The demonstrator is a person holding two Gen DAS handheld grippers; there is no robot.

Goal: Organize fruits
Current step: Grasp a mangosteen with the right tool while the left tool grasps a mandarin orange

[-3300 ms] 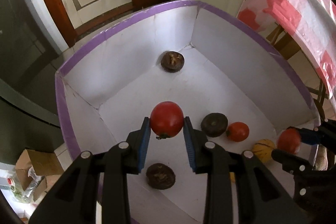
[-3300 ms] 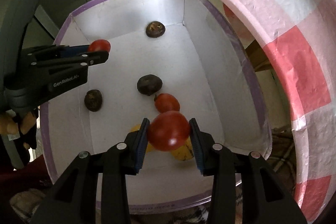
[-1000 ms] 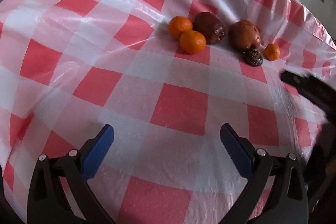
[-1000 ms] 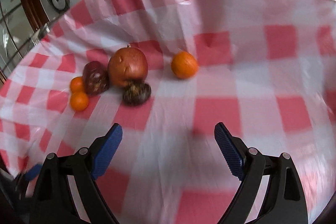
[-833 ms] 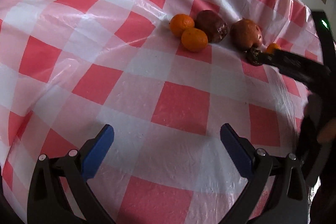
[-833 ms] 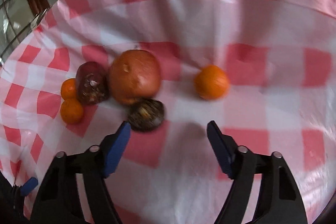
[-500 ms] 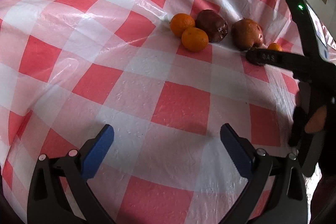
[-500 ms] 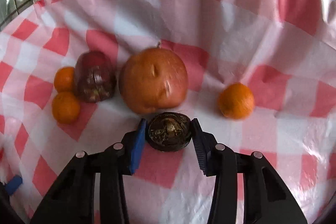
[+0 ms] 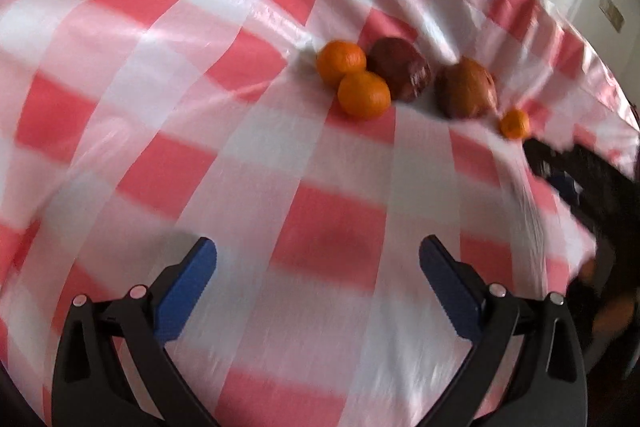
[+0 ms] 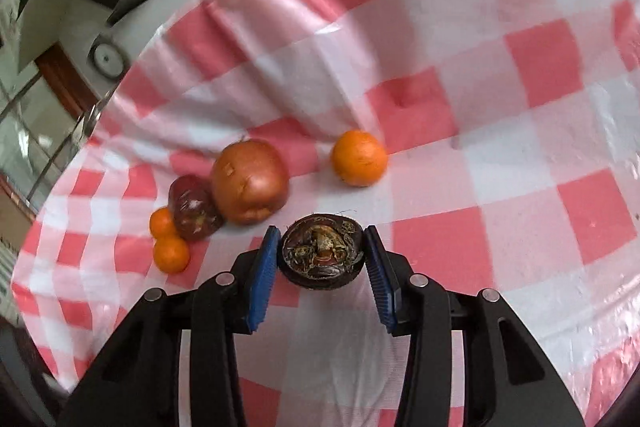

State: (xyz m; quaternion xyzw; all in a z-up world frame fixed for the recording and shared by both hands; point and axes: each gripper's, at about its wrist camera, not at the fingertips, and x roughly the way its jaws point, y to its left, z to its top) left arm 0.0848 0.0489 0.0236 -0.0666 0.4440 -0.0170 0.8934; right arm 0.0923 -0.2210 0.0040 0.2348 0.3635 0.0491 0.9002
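Note:
A dark brown, wrinkled round fruit [image 10: 322, 251] sits between the blue pads of my right gripper [image 10: 322, 253], which is shut on it just above the checked cloth. Beyond it lie a large reddish-brown fruit [image 10: 250, 181], a dark red fruit [image 10: 194, 209], two small oranges [image 10: 170, 253] and a lone orange [image 10: 359, 157]. In the left wrist view my left gripper [image 9: 318, 269] hangs open over the cloth with nothing in it. Far ahead of it are two oranges [image 9: 362, 95], the dark red fruit [image 9: 402, 69], the reddish-brown fruit [image 9: 464, 93] and a small orange [image 9: 514, 123].
The red and white checked tablecloth [image 9: 160, 107] covers the whole table. My right gripper's black body [image 9: 580, 171] shows blurred at the right edge of the left wrist view. Dark furniture and a wall [image 10: 80, 7] lie past the table's far edge.
My right gripper came down over the dark brown fruit, shut on it, and has drawn it back from the reddish-brown fruit. My left gripper edged closer to the fruits, still open.

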